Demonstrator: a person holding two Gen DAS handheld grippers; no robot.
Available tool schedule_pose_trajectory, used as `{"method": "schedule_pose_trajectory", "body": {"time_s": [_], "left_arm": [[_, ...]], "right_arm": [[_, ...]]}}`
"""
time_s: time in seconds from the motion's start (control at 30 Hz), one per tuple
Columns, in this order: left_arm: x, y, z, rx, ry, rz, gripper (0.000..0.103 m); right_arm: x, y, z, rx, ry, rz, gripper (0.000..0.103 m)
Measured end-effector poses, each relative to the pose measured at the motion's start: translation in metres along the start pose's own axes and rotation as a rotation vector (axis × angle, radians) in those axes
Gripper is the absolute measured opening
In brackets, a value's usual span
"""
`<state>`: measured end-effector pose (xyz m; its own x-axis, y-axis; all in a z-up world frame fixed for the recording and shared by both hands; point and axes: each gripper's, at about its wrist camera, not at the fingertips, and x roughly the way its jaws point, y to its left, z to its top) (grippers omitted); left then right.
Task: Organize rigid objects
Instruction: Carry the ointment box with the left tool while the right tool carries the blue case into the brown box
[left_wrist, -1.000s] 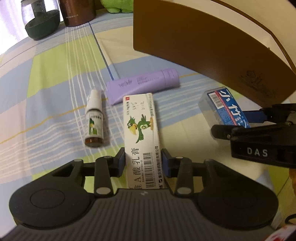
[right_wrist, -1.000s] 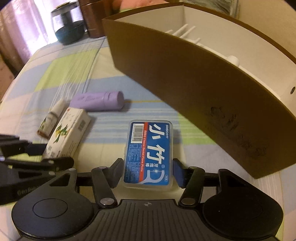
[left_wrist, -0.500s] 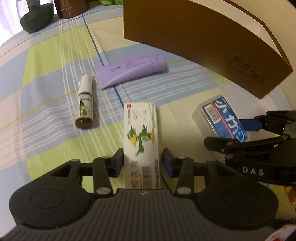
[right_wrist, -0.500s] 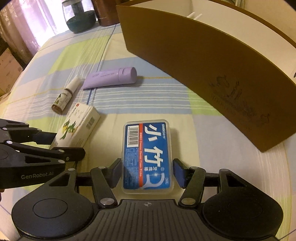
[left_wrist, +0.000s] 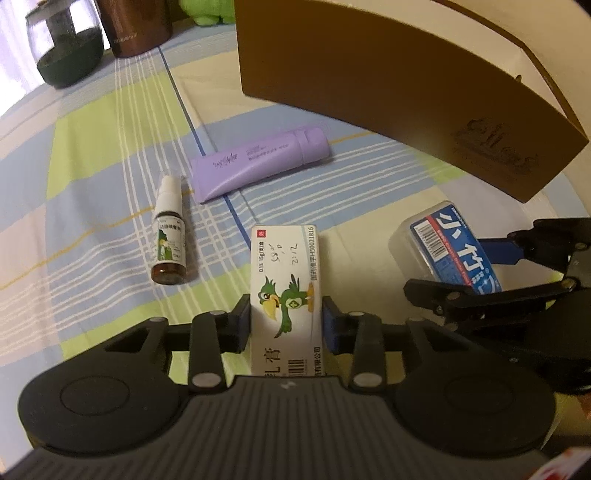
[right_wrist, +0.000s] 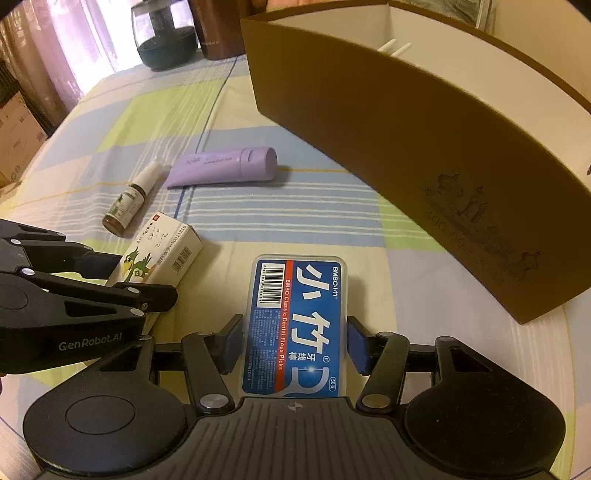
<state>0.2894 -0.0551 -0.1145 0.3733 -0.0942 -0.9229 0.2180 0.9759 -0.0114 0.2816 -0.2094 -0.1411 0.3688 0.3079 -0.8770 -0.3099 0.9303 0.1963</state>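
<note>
A white medicine box (left_wrist: 286, 280) with a green parrot on it sits between the jaws of my left gripper (left_wrist: 286, 314). The jaws are closing and the blue pads (left_wrist: 242, 325) press its sides. My right gripper (right_wrist: 294, 339) is shut on a clear floss-pick box (right_wrist: 295, 321) with a blue label. Both grippers point steeply down over the checked cloth (left_wrist: 92, 147), side by side. The left gripper (right_wrist: 125, 277) and the white box (right_wrist: 162, 254) show in the right wrist view. The floss-pick box (left_wrist: 448, 243) shows in the left wrist view. Beyond them stands a brown organiser box (right_wrist: 406, 147).
A purple tube (left_wrist: 258, 162) and a small dropper bottle (left_wrist: 168, 236) lie on the cloth ahead, left of the organiser box (left_wrist: 388, 92). A glass jar (left_wrist: 66, 48) and a brown canister (left_wrist: 136, 26) stand at the far edge. White sticks (right_wrist: 393, 48) show inside the organiser.
Half a second ago the left pads stood slightly off the white box; now they press on it again. The right gripper's hold on the floss-pick box looks the same.
</note>
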Motion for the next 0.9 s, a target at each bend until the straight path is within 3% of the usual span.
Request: {"method": "schedule_pose_trajectory", "body": {"time_s": [0.5,0.9], "left_arm": [[-0.060,-0.012,0.018,0.004,-0.141,0.008,0.033],[-0.093,-0.049,0.070,0.106,-0.252,-0.045,0.033]], "right_arm": [[-0.062,-0.012,0.015,0.034,-0.114,0.040,0.054],[-0.106,-0.044,0.042,0.066,-0.197,0.009,0.054]]}}
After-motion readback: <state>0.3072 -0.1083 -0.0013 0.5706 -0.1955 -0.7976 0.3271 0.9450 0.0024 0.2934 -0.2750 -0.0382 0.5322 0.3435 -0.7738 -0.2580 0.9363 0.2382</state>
